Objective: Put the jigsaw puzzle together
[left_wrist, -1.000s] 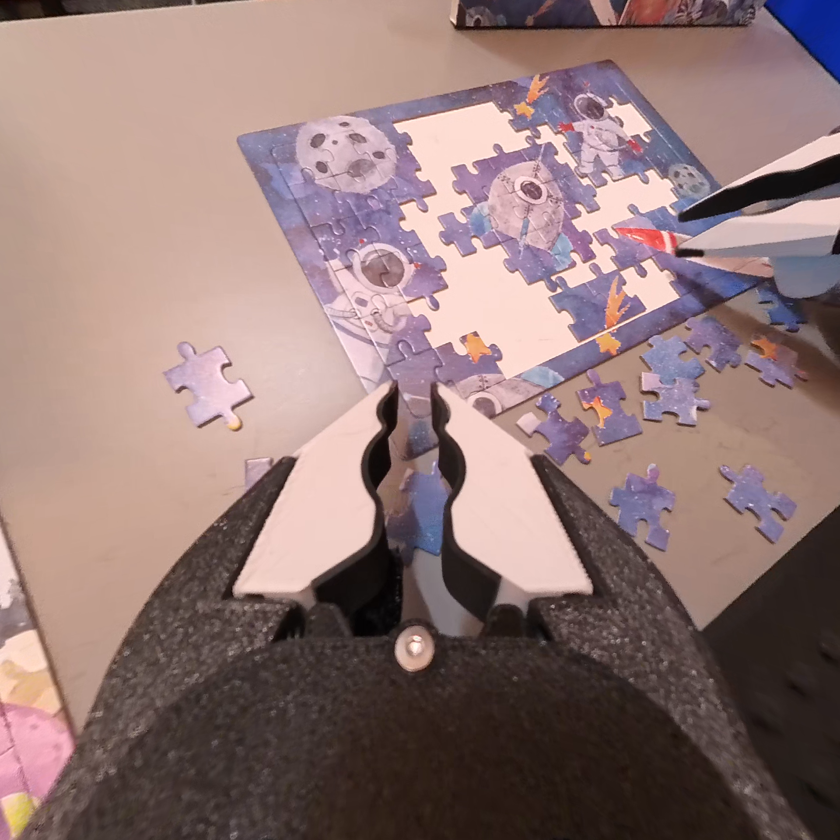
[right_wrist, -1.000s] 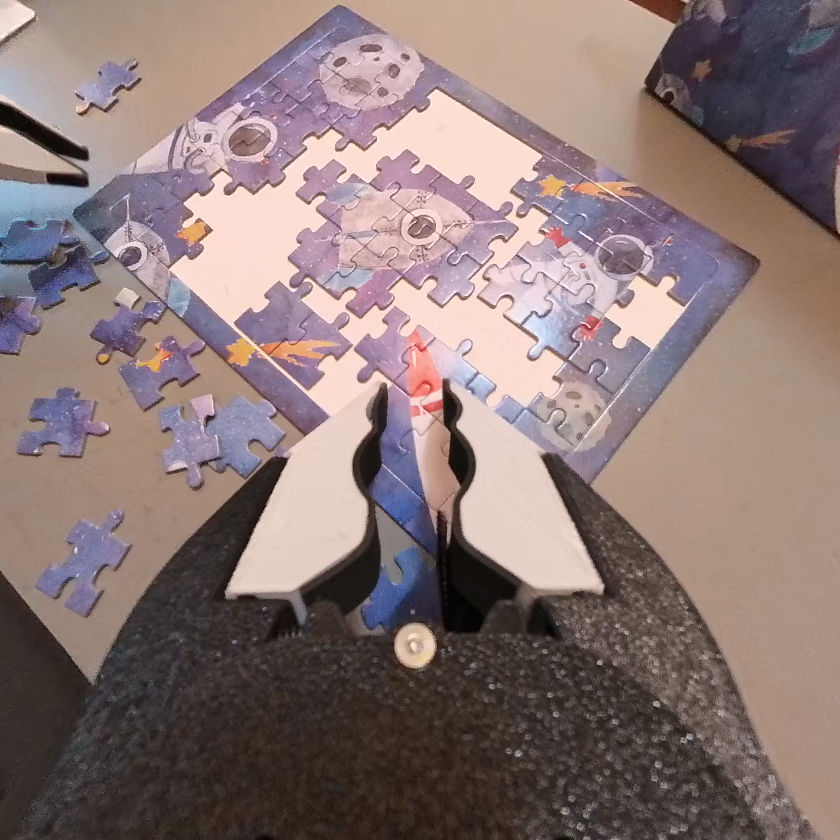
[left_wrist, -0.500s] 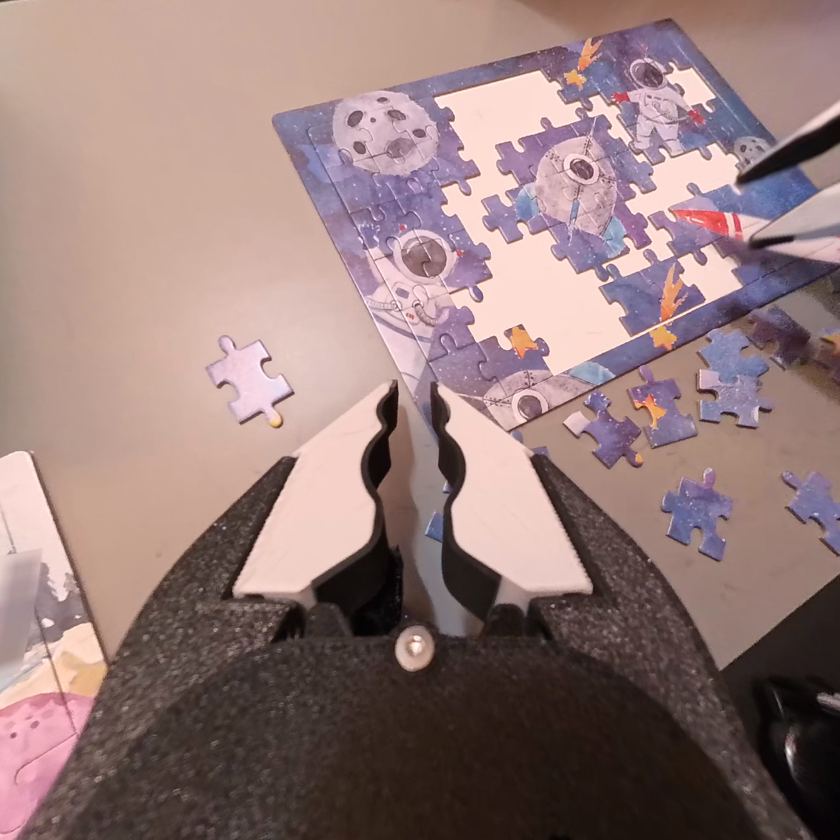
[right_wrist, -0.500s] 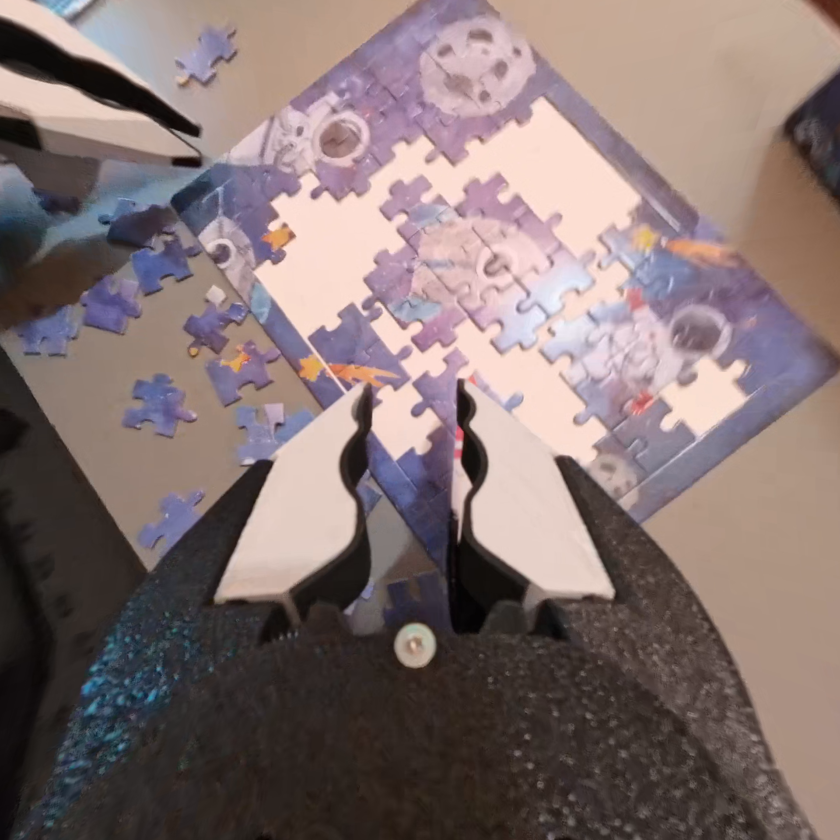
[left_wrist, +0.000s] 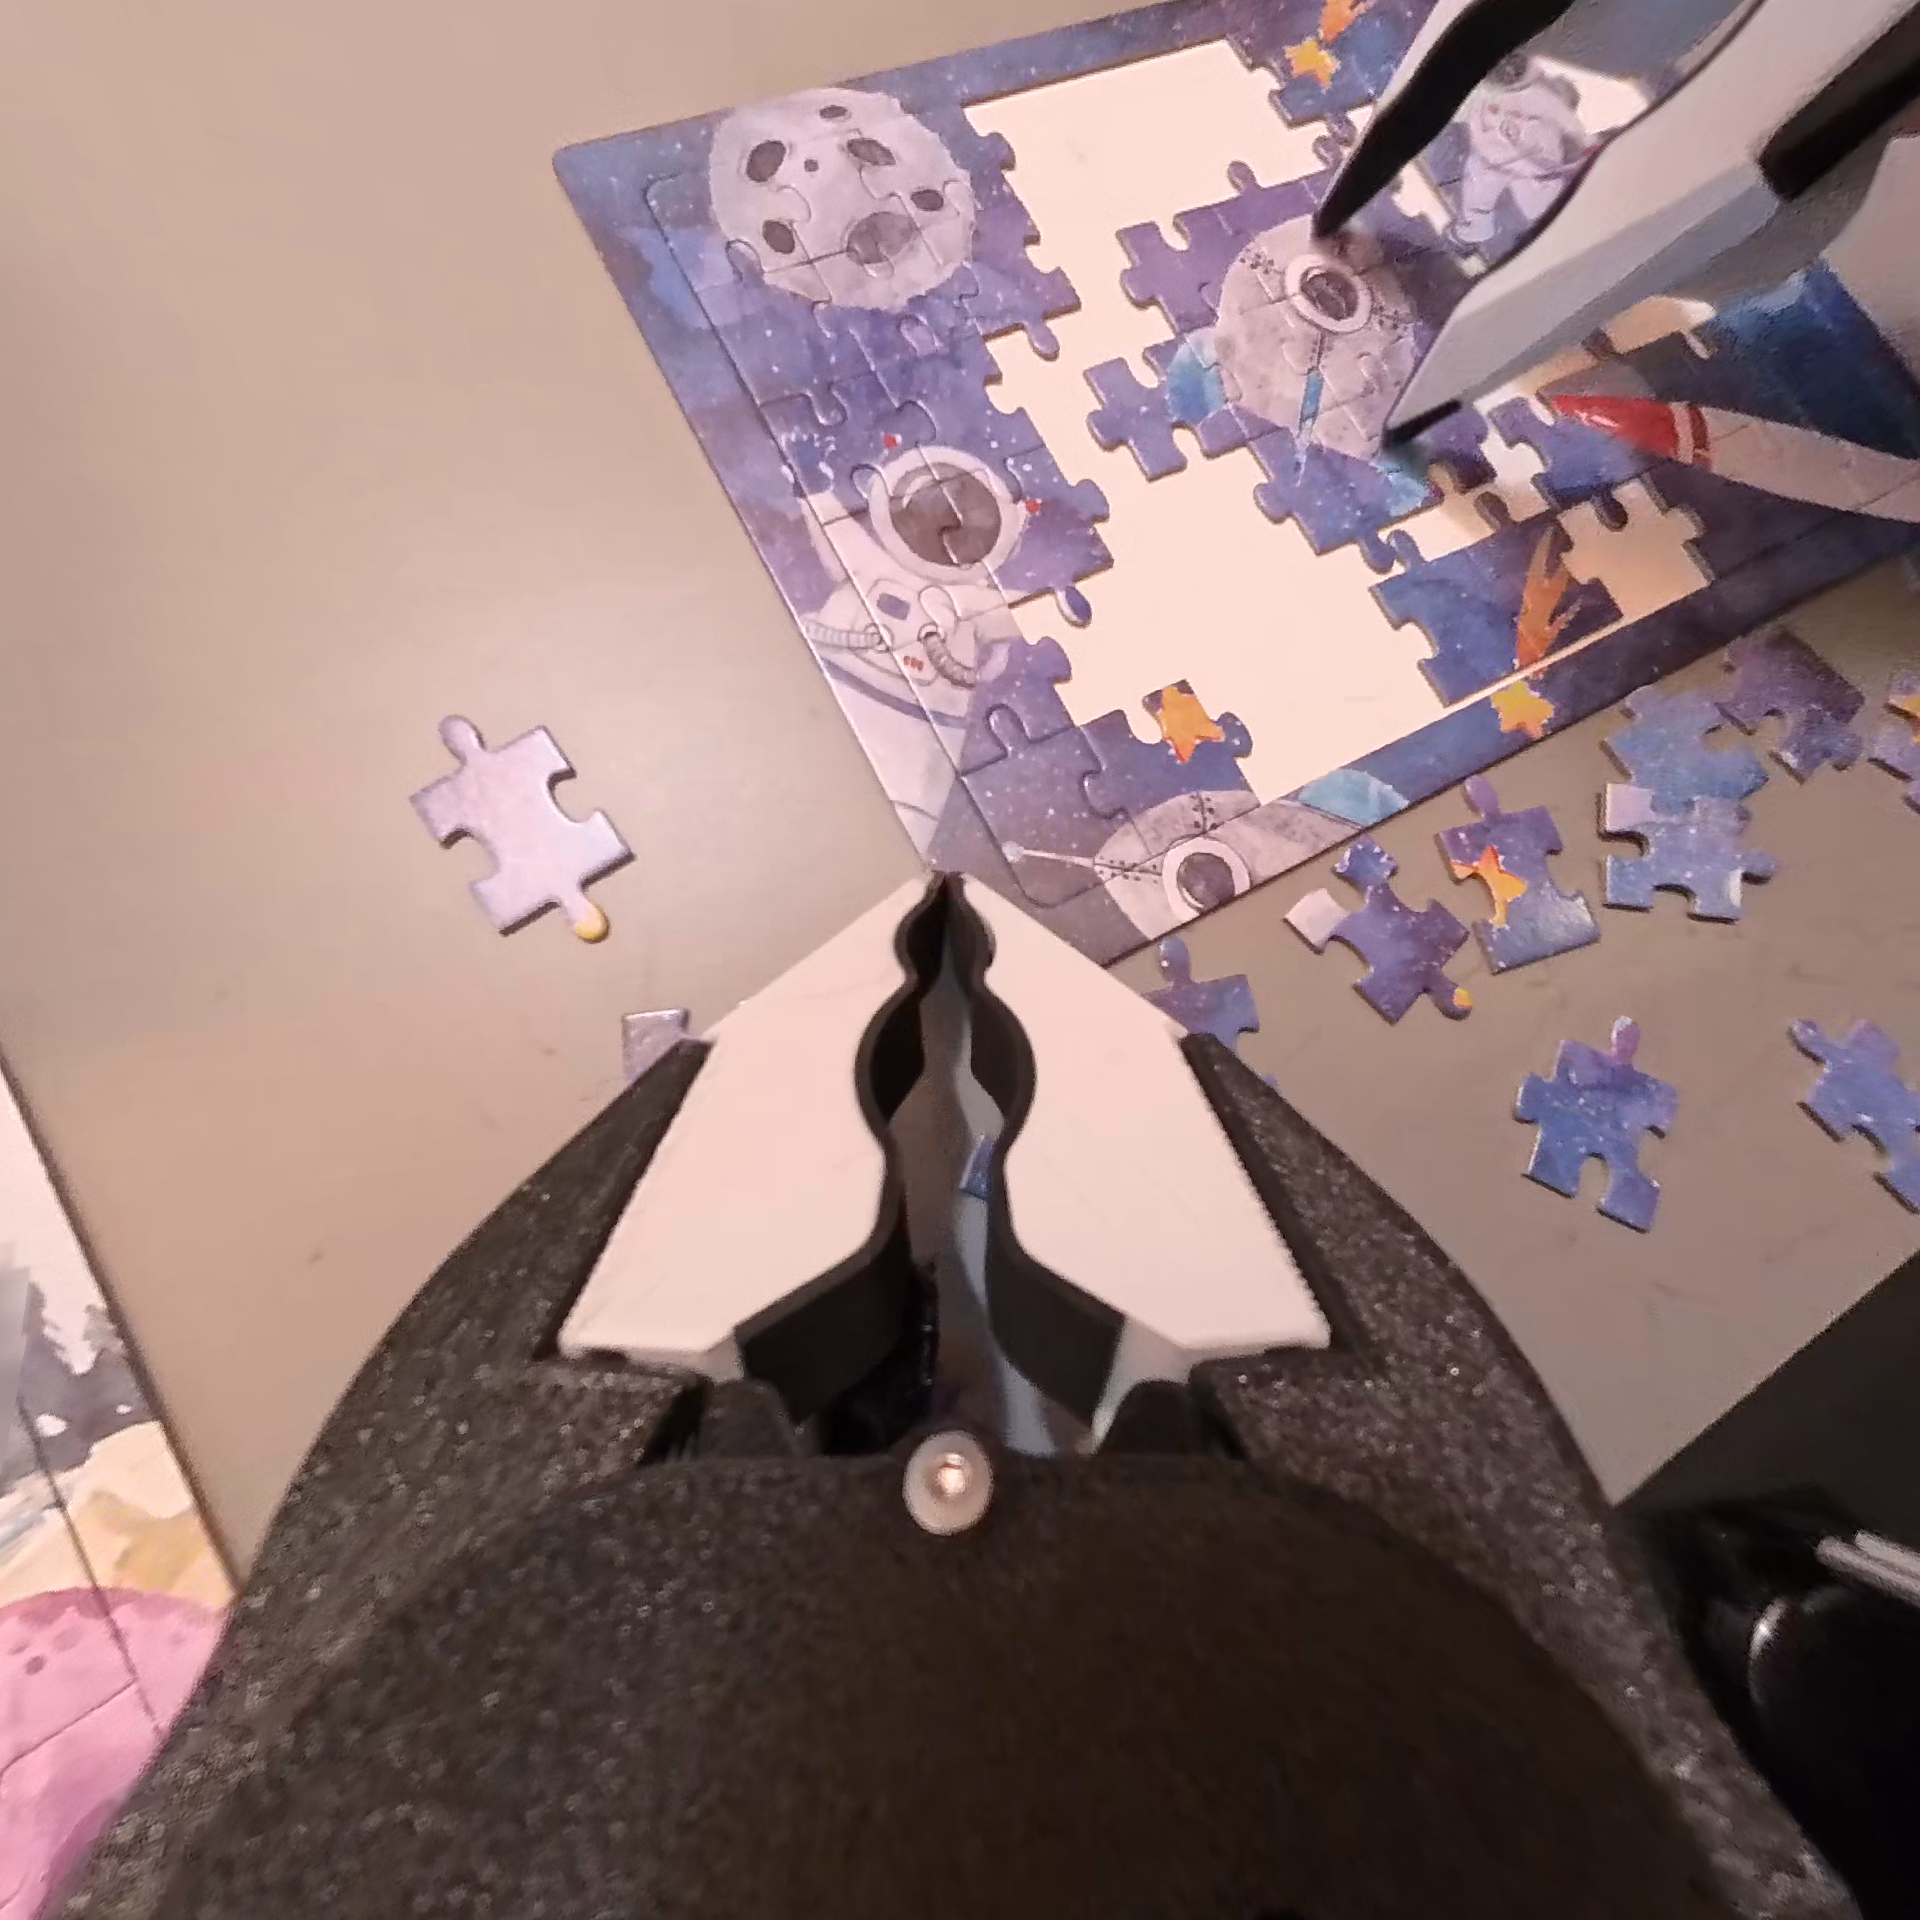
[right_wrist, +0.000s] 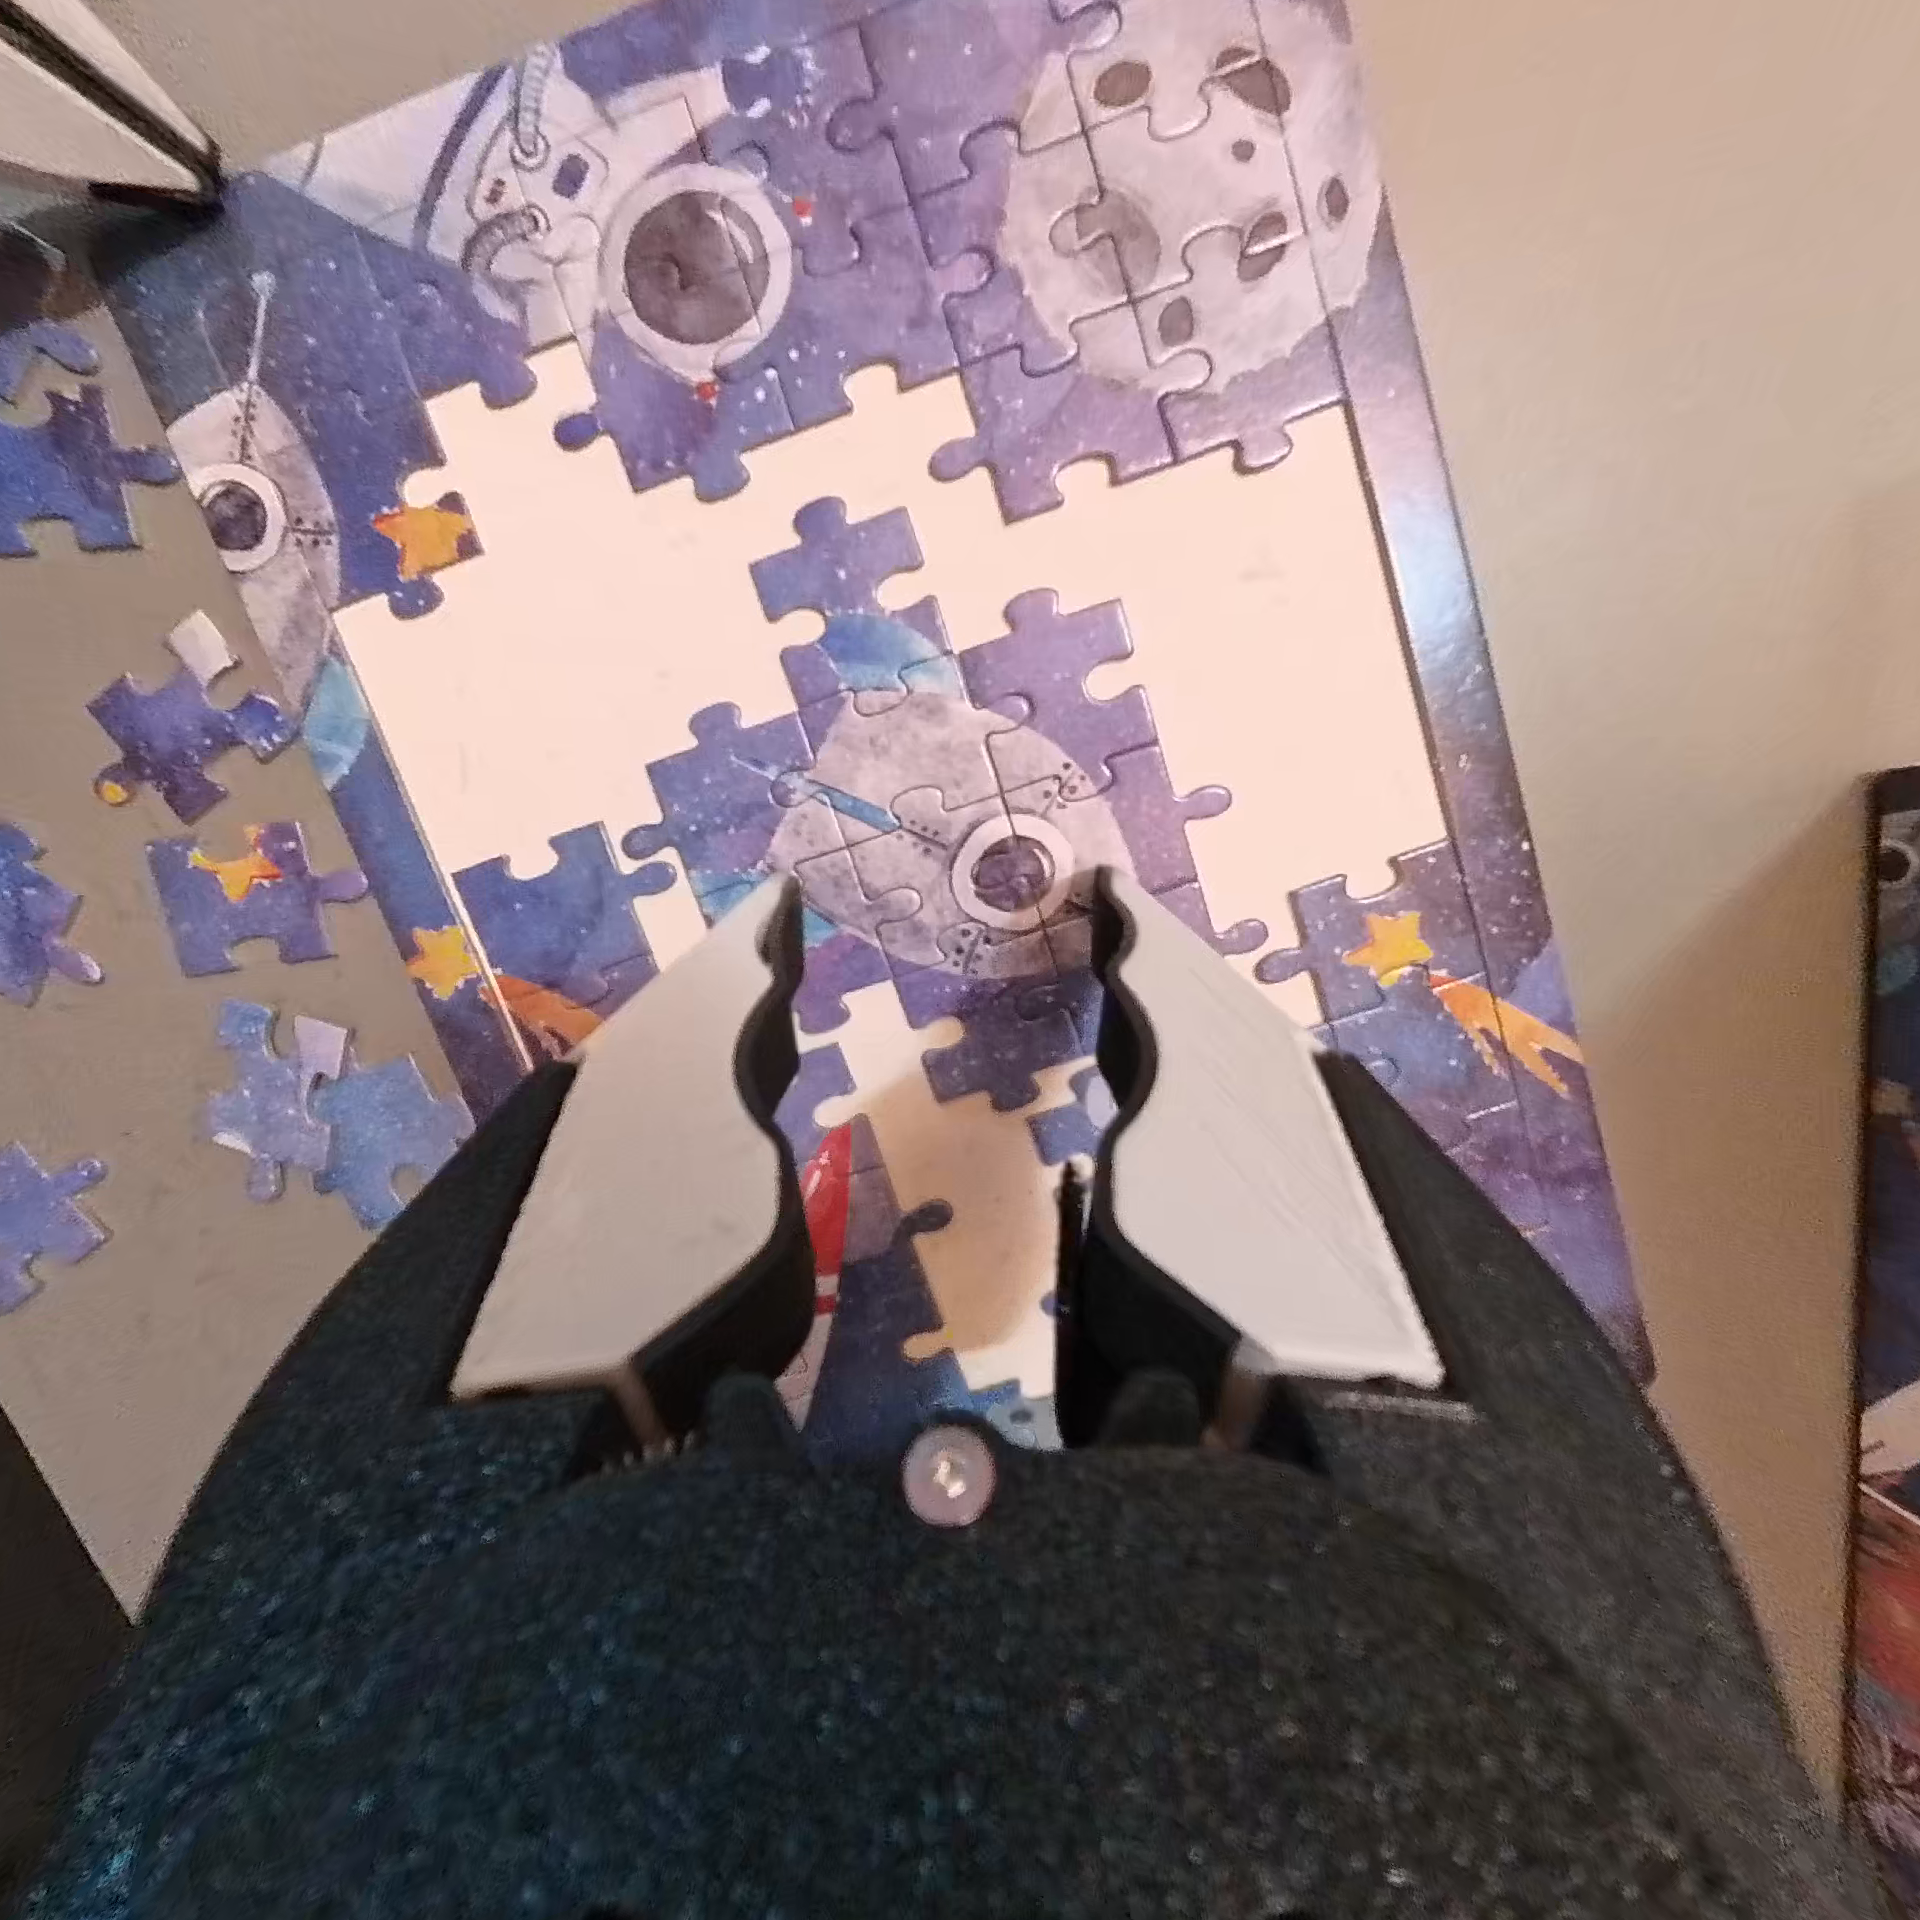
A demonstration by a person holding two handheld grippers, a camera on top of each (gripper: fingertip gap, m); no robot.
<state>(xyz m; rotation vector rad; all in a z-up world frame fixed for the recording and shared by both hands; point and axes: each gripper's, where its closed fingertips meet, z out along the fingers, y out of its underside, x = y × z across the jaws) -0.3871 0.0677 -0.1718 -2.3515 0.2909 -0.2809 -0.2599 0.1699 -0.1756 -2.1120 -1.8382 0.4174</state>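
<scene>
The space jigsaw board (left_wrist: 665, 260) lies on the tan table, partly filled, with white gaps (left_wrist: 1174, 582) around a middle cluster with a grey ship (right_wrist: 935, 831). My left gripper (left_wrist: 943, 883) is shut and empty, its tips at the board's near corner; it also shows in the right wrist view (right_wrist: 156, 177). My right gripper (right_wrist: 948, 888) is open and empty, low over the middle cluster; it also shows in the left wrist view (left_wrist: 1363, 330). A pale loose piece (left_wrist: 520, 821) lies left of the board. Several blue loose pieces (left_wrist: 1600, 1122) lie along its near side (right_wrist: 239, 894).
Another puzzle with a pink and yellow picture (left_wrist: 62, 1455) lies at the left edge. A dark picture box (right_wrist: 1891, 1143) stands right of the board. The table's edge drops to dark floor at lower right (left_wrist: 1766, 1403).
My left gripper has gone from slightly open to shut, and the view has shifted left off the loose pieces. My right gripper has opened wider and moved from the board's edge over its middle.
</scene>
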